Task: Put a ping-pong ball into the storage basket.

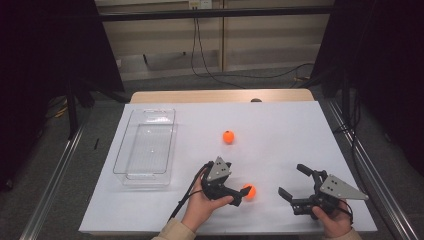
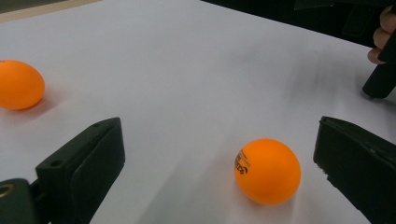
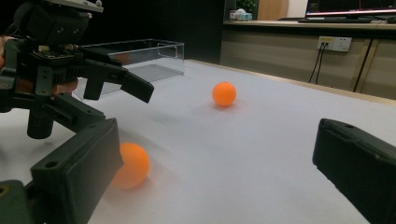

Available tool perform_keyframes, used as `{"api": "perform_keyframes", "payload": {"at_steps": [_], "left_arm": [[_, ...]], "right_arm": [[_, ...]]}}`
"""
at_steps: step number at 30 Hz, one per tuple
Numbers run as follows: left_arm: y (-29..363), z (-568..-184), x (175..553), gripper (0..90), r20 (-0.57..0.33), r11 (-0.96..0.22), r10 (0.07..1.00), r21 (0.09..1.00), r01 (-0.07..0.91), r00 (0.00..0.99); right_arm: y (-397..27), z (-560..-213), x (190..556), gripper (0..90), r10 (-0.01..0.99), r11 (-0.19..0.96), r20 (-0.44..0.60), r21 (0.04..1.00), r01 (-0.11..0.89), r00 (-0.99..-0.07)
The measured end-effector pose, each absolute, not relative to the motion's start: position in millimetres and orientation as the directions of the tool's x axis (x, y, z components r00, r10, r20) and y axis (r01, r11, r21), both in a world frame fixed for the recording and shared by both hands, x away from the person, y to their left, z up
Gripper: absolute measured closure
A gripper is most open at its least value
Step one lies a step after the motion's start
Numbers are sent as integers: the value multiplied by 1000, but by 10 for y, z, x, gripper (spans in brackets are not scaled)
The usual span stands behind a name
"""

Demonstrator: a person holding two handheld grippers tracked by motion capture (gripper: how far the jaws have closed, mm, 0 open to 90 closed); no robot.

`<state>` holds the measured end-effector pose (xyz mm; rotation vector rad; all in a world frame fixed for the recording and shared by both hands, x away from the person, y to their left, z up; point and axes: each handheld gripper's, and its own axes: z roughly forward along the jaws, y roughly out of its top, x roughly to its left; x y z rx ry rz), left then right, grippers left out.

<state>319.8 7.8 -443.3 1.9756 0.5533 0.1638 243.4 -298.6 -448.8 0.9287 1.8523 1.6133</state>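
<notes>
Two orange balls lie on the white table cover. The near ball (image 1: pixel 248 191) (image 2: pixel 267 171) sits between the jaws of my left gripper (image 1: pixel 239 190) (image 2: pixel 217 135), closer to the right jaw and touching neither; this gripper is open. The far ball (image 1: pixel 228 136) (image 2: pixel 18 85) (image 3: pixel 224 94) rests alone mid-table. My right gripper (image 1: pixel 295 182) (image 3: pixel 210 135) is open and holds nothing, low at the front right with its jaws toward the near ball (image 3: pixel 130 164) and the left gripper (image 3: pixel 121 105).
A clear plastic bin (image 1: pixel 123 145) (image 3: pixel 140 58) stands with nothing in it at the table's left side. The white cover (image 1: pixel 280 130) ends at a wooden strip at the far edge. Dark curtains and floor rails flank the table.
</notes>
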Motion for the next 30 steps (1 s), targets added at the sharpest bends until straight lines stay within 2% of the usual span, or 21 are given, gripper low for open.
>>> {"api": "perform_keyframes", "payload": {"at_steps": [30], "left_arm": [[-113,-4493,3188,39,-159,-444,408,826,348,899]], "right_arm": [[-2985,-4488,2435,7,769,60,59,985,164,-637]]}}
